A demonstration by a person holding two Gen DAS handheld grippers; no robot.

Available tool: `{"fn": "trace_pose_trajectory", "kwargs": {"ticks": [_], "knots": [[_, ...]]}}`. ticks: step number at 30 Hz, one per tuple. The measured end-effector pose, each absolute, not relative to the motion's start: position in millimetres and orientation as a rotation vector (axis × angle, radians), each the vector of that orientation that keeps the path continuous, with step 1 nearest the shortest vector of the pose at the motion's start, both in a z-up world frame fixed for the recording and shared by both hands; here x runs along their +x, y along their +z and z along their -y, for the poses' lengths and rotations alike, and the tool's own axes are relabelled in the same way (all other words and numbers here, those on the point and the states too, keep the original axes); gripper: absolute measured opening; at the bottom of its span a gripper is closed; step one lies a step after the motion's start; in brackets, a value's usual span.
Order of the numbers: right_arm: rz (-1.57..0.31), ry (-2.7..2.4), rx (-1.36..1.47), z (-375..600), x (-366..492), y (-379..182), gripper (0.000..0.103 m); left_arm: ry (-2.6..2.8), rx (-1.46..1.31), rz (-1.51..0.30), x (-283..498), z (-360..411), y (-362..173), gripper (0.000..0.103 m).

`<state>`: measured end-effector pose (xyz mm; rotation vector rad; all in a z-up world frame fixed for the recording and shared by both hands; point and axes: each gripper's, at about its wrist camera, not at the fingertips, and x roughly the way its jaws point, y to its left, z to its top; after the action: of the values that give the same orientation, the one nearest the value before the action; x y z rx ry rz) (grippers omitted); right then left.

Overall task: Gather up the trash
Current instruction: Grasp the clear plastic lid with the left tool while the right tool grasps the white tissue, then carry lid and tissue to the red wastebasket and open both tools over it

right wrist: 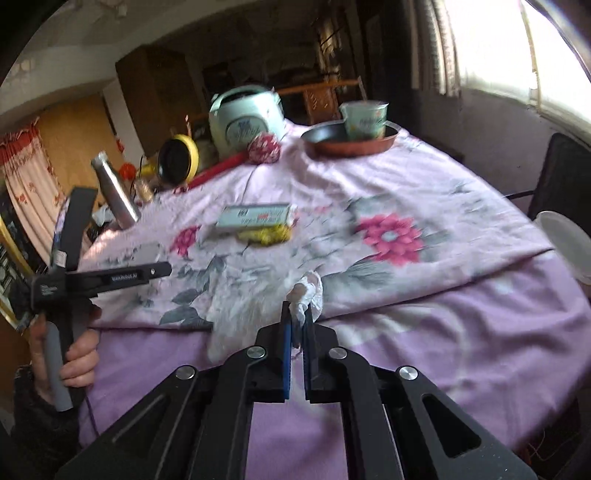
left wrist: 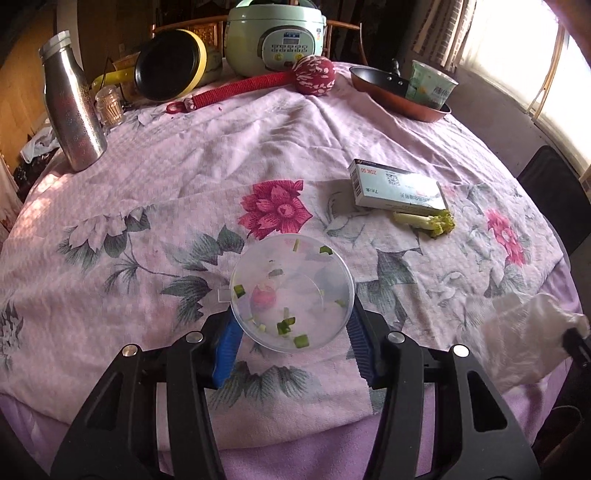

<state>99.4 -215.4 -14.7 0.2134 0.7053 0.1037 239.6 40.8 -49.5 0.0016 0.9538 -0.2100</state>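
Observation:
My left gripper [left wrist: 293, 317] is shut on a clear plastic cup [left wrist: 291, 280] with green vegetable bits stuck inside; its blue pads [left wrist: 227, 343] press both sides just above the floral tablecloth [left wrist: 147, 192]. My right gripper [right wrist: 297, 314] is shut on a crumpled white plastic bag [right wrist: 308, 291], which hangs near the table's front edge. The same bag [left wrist: 524, 332] shows at the lower right of the left wrist view. A white medicine box [left wrist: 397, 186] [right wrist: 255, 216] lies mid-table, with a leafy vegetable scrap [left wrist: 428, 221] [right wrist: 266, 234] against its near side.
At the back stand a steel bottle [left wrist: 72, 107], a yellow-rimmed pot [left wrist: 170, 64], a green rice cooker [left wrist: 275, 35], a red fabric mallet [left wrist: 314, 75] and a pan [left wrist: 399, 94] holding a paper cup. A dark chair [right wrist: 565, 173] and a white container [right wrist: 565, 243] are at the right.

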Motion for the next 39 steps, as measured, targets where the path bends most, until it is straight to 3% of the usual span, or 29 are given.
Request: {"fn": "trace_pose_trajectory", "kwargs": {"ticks": [18,31,39], "knots": [[-0.582,-0.118,0.340,320.9,14.8,7.1,0.006,-0.362,0.039,-0.883,188.6,8.3,-23.4,0.052],[-0.545,-0.403,0.467,432.8,-109.4,-17.5,0.006,-0.718,0.175,-0.864,101.6,167.7,-10.7,0.052],[-0.636,-0.627,0.565,501.4,-185.4,-83.6,0.006,-0.899,0.291,-0.897,35.8,257.1,-34.7,0.052]]}}
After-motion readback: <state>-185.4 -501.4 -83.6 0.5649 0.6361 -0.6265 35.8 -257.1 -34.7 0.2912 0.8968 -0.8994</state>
